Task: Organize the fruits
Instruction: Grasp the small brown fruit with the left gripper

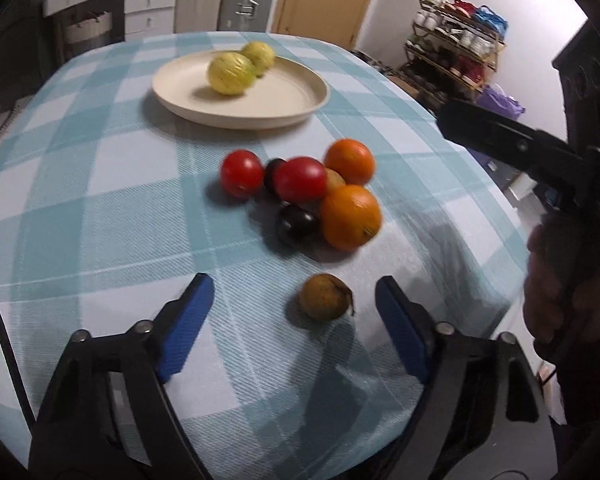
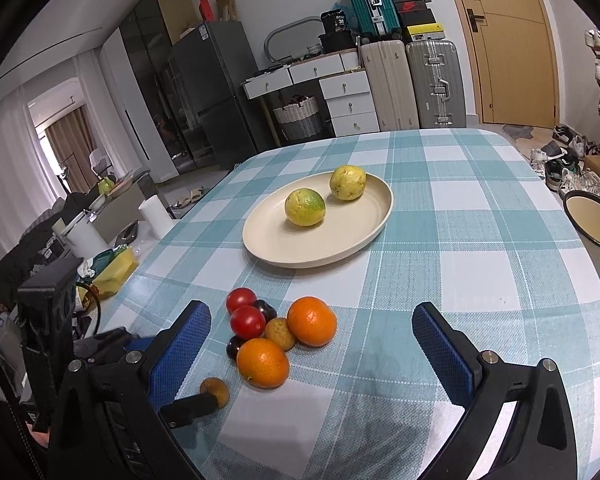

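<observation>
A cream plate (image 1: 284,100) (image 2: 364,236) holds two yellow-green fruits (image 1: 231,73) (image 2: 305,207). Nearer lies a cluster: two oranges (image 1: 351,217) (image 2: 263,363), two red tomatoes (image 1: 301,179) (image 2: 247,322), dark plums (image 1: 297,224) and a brownish fruit (image 2: 279,333). A lone small brown fruit (image 1: 325,297) (image 2: 215,390) lies apart. My left gripper (image 1: 294,312) is open, its jaws either side of that brown fruit, not touching. My right gripper (image 2: 312,340) is open and empty above the cluster.
The table has a blue-white checked cloth (image 2: 460,280). A cream bowl (image 2: 594,220) stands off the table's right edge. The right gripper's body (image 1: 540,152) shows at the right of the left wrist view. Suitcases, drawers and a door stand behind.
</observation>
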Demonstrator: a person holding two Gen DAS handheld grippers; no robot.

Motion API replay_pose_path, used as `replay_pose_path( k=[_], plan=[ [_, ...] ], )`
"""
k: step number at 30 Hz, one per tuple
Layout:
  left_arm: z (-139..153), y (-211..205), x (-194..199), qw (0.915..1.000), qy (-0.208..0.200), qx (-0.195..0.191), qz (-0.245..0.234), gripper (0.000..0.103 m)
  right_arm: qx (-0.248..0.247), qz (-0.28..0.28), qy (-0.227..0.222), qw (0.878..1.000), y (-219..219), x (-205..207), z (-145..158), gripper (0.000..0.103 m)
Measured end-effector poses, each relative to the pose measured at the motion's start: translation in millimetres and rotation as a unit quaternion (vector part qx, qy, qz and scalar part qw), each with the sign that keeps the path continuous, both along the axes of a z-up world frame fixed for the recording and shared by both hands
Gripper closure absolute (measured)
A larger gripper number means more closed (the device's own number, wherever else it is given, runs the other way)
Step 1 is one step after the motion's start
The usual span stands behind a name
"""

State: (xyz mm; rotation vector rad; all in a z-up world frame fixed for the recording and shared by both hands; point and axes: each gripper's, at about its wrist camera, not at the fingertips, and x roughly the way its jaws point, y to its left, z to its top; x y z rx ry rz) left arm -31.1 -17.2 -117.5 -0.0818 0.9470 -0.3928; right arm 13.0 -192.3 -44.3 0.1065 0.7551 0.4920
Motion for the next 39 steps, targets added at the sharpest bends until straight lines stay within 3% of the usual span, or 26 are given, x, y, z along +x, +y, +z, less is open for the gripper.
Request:
replay_pose_path(
  k=[7,9,11,27,39],
  plan=[
    [-2,-4,2,0.9998,-0.003,-0.009,-0.019,0.054,-0.002,0.003,0.002,1.000,1,-1,-2,0.000],
    [-2,-4,3,0.9997,-0.002,-0.010,-0.021,0.071,-0.001,0.003,0.005,1.000,1,0,-3,0.000],
    [-3,-3,3,0.9995,-0.001,-0.015,-0.028,0.080,0.002,0.004,0.006,1.000,1,-1,-3,0.000],
    [5,12,-2,0.9990,-0.013,-0.038,-0.017,0.080,0.010,0.010,0.020,1.000,1,4,-13,0.000],
    [-1,23,1,0.9986,-0.003,-0.052,-0.003,0.080,0.041,-0.008,0.071,0.997,-5,24,-34,0.000]
  ],
)
